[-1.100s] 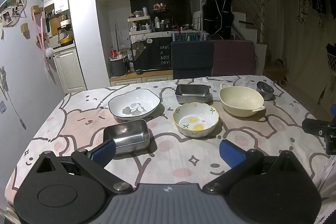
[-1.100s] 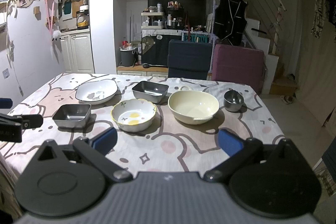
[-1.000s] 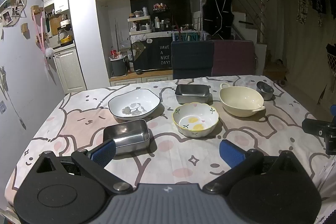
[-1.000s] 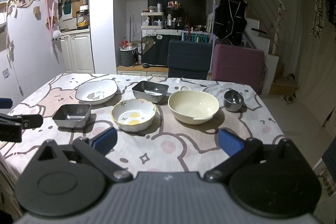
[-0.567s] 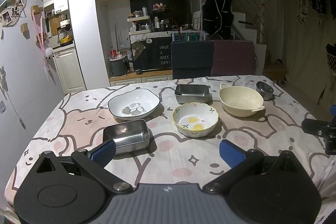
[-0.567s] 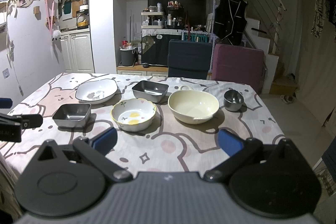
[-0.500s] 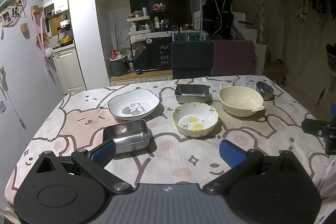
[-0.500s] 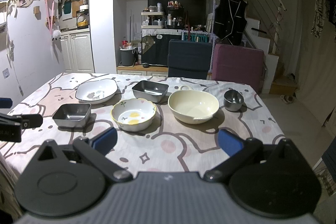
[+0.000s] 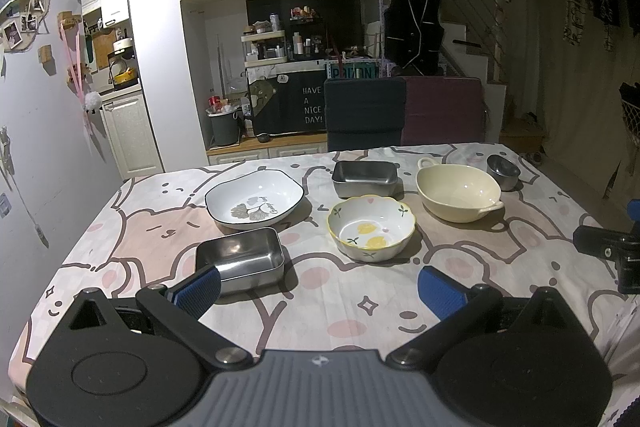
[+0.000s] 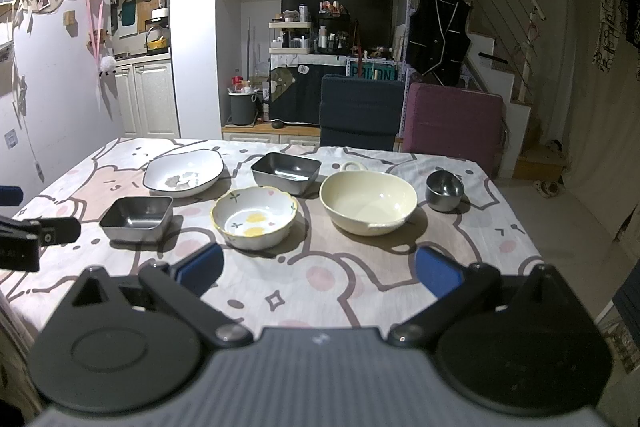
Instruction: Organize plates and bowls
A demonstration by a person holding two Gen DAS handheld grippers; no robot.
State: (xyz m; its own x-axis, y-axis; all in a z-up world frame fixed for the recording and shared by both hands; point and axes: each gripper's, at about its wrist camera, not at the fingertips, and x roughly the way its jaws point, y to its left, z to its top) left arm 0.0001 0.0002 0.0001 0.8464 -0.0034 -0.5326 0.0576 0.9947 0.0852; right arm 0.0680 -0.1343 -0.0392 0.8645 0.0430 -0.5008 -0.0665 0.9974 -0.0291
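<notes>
On the cartoon tablecloth stand a white plate [image 9: 254, 199] [image 10: 183, 172], a near steel square dish [image 9: 240, 258] [image 10: 137, 213], a far steel square dish [image 9: 365, 178] [image 10: 286, 167], a flowered bowl with yellow spots [image 9: 371, 227] [image 10: 254, 217], a cream bowl with handles [image 9: 458, 191] [image 10: 368, 202] and a small steel cup [image 9: 503, 171] [image 10: 444, 190]. My left gripper [image 9: 319, 291] is open and empty above the near table edge, its left pad just before the near steel dish. My right gripper [image 10: 318, 269] is open and empty in front of the flowered and cream bowls.
A dark blue chair [image 9: 364, 117] and a maroon chair [image 9: 442, 111] stand behind the far table edge. The right gripper's body shows at the right edge of the left wrist view [image 9: 608, 251]; the left gripper's body shows at the left edge of the right wrist view [image 10: 36, 235].
</notes>
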